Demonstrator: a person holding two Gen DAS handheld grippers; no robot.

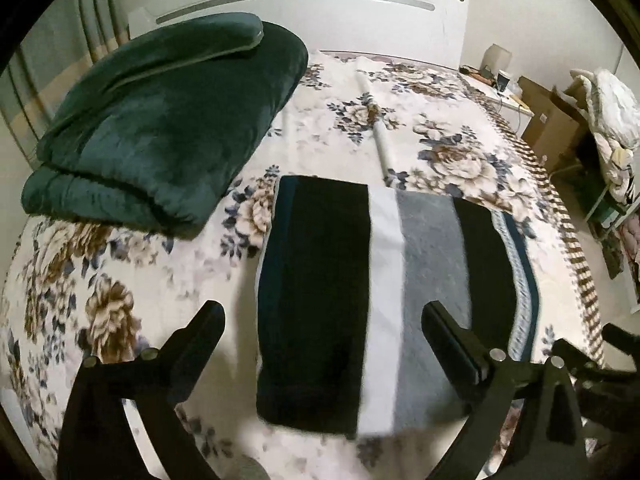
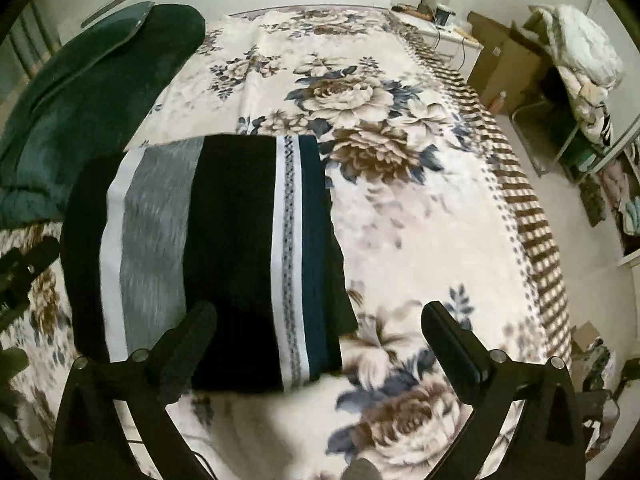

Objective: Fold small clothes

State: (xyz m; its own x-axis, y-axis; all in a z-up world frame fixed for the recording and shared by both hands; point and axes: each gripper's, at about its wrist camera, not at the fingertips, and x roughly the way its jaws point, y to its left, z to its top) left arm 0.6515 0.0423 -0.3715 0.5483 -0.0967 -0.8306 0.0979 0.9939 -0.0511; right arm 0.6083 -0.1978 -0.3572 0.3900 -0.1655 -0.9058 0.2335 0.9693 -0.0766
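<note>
A folded striped garment (image 1: 360, 280) with black, white, grey and teal bands lies flat on the floral bedspread (image 1: 120, 280). It also shows in the right wrist view (image 2: 224, 248), left of centre. My left gripper (image 1: 324, 316) is open and empty, hovering above the garment's near half. My right gripper (image 2: 320, 316) is open and empty, above the garment's near right edge. The right gripper's black body shows at the far right of the left wrist view (image 1: 600, 364). The left gripper's body shows at the left edge of the right wrist view (image 2: 24, 272).
A folded dark green quilt (image 1: 160, 120) sits at the bed's back left, with a white headboard (image 1: 320, 12) behind. A white rod (image 1: 378, 120) lies on the bedspread beyond the garment. Cardboard boxes (image 1: 552, 124) and a chair piled with clothes (image 1: 608, 120) stand right of the bed.
</note>
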